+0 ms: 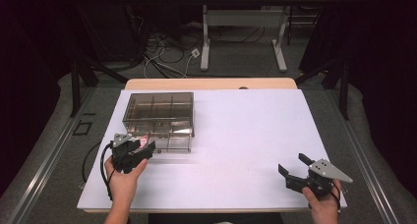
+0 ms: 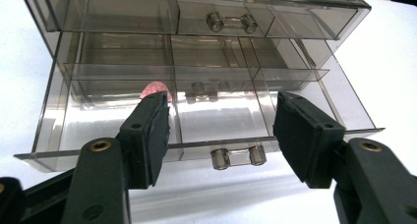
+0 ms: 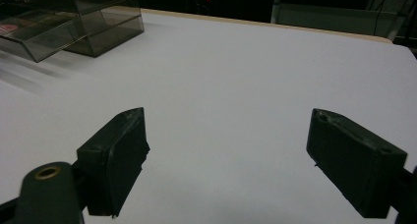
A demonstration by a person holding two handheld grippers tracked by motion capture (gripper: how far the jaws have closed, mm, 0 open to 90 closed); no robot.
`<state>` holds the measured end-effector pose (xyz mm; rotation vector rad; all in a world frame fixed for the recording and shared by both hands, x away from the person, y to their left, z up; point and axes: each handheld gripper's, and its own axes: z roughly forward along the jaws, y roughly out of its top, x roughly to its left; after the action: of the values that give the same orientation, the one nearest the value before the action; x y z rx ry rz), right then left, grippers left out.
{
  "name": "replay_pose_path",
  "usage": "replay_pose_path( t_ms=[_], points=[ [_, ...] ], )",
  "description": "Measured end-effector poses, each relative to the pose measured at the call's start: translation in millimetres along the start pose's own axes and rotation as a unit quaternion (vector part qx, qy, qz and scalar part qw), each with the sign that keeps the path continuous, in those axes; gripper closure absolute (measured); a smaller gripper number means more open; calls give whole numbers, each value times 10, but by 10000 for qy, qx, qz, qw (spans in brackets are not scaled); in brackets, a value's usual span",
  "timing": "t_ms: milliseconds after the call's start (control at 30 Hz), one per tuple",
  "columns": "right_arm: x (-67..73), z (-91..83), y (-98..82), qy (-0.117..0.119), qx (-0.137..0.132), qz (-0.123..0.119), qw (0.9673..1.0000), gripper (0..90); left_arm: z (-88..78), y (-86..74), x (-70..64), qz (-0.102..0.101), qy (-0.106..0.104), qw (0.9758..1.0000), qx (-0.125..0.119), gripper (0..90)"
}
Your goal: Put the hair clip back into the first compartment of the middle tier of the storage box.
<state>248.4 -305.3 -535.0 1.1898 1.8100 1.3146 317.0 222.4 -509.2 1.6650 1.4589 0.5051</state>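
**Bottom drawer out, left tongs poised at its handle**

The left gripper (image 1: 132, 150) sits at the front of the clear smoked-plastic drawer organizer (image 1: 158, 113), whose bottom drawer (image 2: 162, 130) is pulled well out toward the tongs. In the left gripper view the jaws stand about half open with nothing pinched; the drawer's front lip runs across the gap between them, and its small clear bar handle (image 2: 238, 156) hangs just below that lip, nearer the right-hand jaw. A pink object (image 2: 156, 90), too hidden to name, lies inside the open drawer just beyond the left-hand jaw. An upper drawer with its own clear handle (image 2: 231, 21) is closed, farther ahead of the tongs.

I judge the work to be at the drawer stage: either the pink item is to be reached or the drawer is to be pushed shut. Taking the handle would call for a shift toward the right-hand jaw and a slight drop; reaching the pink item calls for going forward and over the lip.

The right gripper (image 1: 299, 171) rests well off to the organizer's right, jaws spread wide over bare surface, holding nothing.

The white tabletop (image 1: 246, 135) is a matte sheet over a light wooden edge. Beyond it are dark curtains, cables on a grey floor and the legs of another table (image 1: 205, 42).
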Motion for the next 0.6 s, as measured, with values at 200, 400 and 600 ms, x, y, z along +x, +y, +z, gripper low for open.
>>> replay_pose_path(
  t_ms=[200,400,600],
  points=[
    [11,38,16,56,9,-21,10000,149,-42,-53,19,-103,54,9999,20,477],
    [34,74,28,133,-5,-33,9999,149,-81,-90,34,-245,-16,9997,-19,553],
    [29,82,34,128,7,-79,9999,149,-102,-104,15,-382,-159,9991,65,649]
  ],
)
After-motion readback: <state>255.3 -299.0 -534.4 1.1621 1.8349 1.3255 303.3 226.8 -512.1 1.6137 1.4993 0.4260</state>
